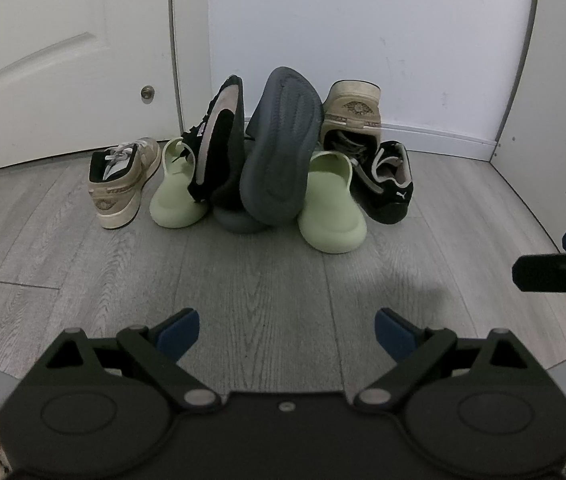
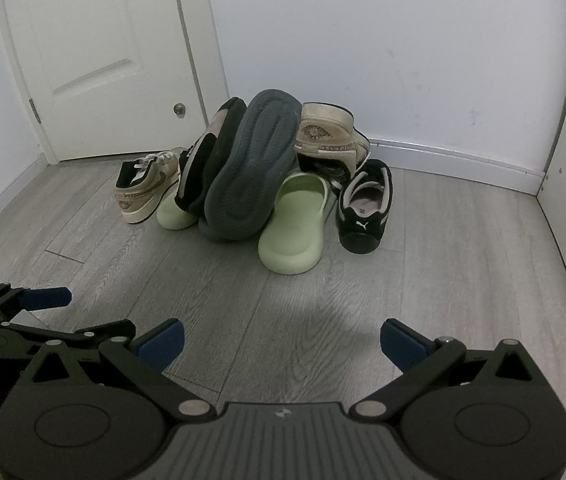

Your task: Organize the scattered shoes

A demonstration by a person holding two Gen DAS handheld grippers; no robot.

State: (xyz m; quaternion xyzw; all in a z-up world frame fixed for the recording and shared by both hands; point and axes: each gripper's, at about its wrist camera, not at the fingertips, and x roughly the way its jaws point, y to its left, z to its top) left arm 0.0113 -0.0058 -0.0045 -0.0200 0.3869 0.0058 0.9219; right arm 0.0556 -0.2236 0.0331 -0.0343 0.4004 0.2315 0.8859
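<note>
Shoes (image 1: 275, 168) lie heaped on the floor (image 1: 243, 288) against the wall (image 1: 363, 40), right of the door (image 1: 63, 60); sorting seems not yet begun. Next likely means lifting the tilted grey slide (image 1: 283, 152) first. Left hand-held gripper (image 1: 287, 332) and right hand-held gripper (image 2: 281, 340) hover well short of the wall, jaws wide, empty.

A second dark grey slide (image 1: 239, 222) lies mostly hidden under the upright dark grey slide (image 1: 281, 152) leaning over it
</note>
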